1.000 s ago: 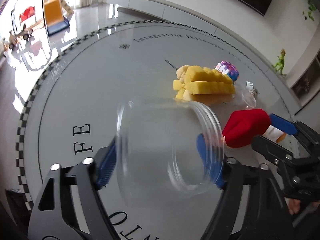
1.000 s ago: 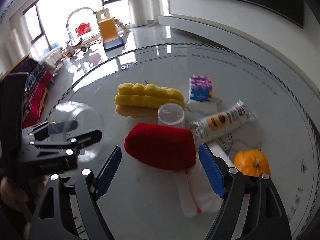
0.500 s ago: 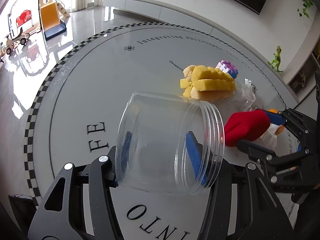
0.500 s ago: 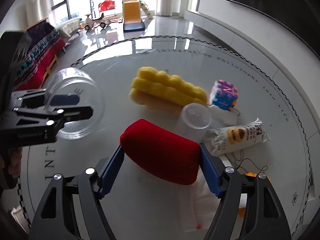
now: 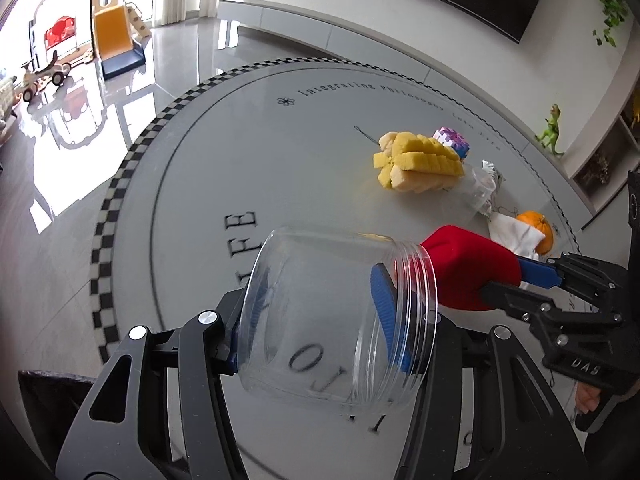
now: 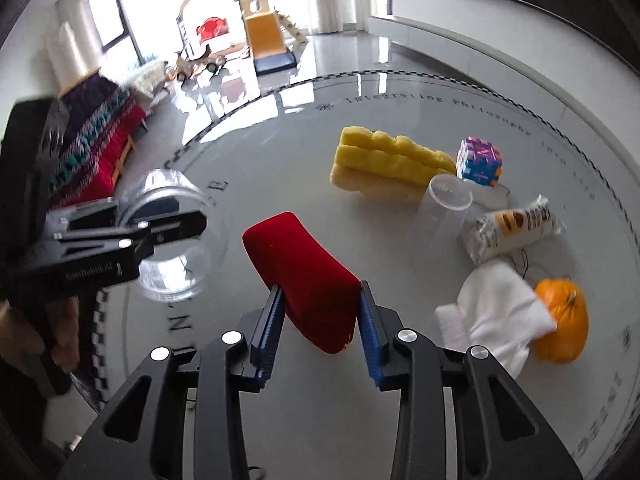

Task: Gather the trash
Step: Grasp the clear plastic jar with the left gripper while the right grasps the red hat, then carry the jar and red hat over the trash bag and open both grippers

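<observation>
Right tongs (image 6: 318, 330) closing on the red pouch (image 6: 300, 276), left tongs (image 5: 320, 312) clamping the clear jar (image 5: 340, 320) lower-centre; next, probably, feed it into the mouth.

A red velvet case (image 6: 304, 276) sits between blue gripper pads (image 6: 370, 340). Beyond lie a yellow sponge (image 6: 384, 164) and an orange fruit (image 6: 564, 320). The grey surface (image 6: 280, 152) has a black-and-white checkered border.

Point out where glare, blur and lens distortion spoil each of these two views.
Left wrist view: window light burns out the floor at far left; fisheye bends the round table; lettering warps through the clear jar. Right wrist view: the windows are blown out, the jar and the left gripper smear with motion blur, while the red sponge stays sharp.
</observation>
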